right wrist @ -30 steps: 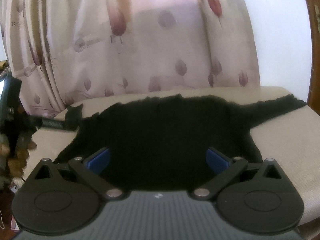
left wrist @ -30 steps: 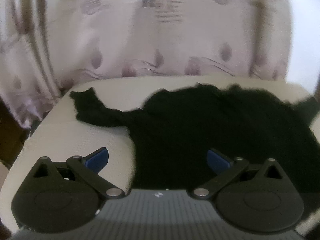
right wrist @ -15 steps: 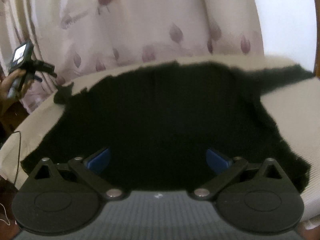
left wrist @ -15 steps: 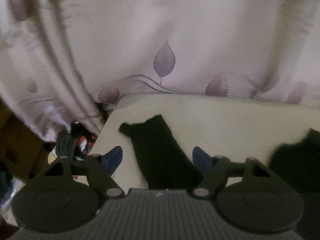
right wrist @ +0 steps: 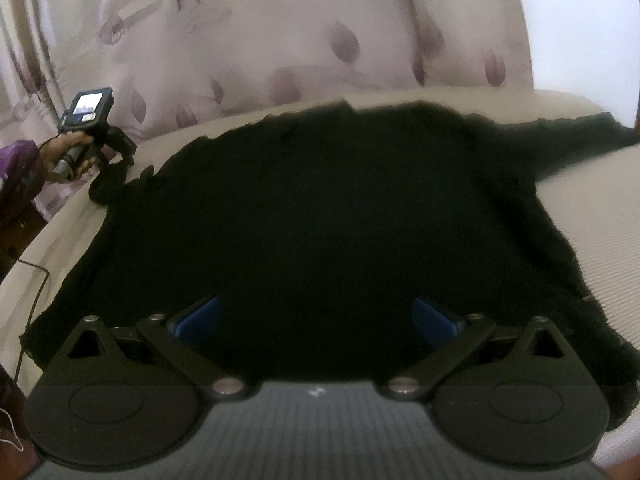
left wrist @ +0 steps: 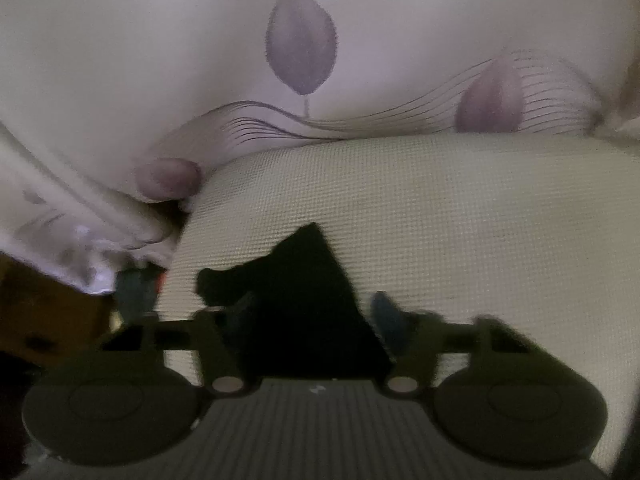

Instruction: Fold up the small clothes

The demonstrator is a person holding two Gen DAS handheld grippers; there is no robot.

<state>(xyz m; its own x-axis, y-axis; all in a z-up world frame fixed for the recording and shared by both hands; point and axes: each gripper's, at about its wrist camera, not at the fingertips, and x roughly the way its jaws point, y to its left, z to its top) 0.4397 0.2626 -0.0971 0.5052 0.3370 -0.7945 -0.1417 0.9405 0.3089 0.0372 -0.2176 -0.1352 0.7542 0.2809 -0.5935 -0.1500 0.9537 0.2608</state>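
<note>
Right gripper point(right wrist: 316, 320) wide open, low over the near hem of the black sweater point(right wrist: 320, 220) spread across the cream cushion point(right wrist: 592, 240). Toward the far left corner, left gripper point(left wrist: 308, 316) just closing around the sleeve tip point(left wrist: 296, 280); firm pinch unconfirmed through blur. Best to grip the cuff fully before folding inward. Leaf-print curtain point(left wrist: 304, 52) behind.

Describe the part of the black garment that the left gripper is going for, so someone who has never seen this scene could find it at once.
Start at the cream cushion in front of the leaf-print curtain. A black top lies spread across it, and one sleeve stretches out towards the cushion's corner by the curtain. Its pointed tip lies between the fingers of the left gripper, which have just been closing; the other sleeve lies free.
</note>
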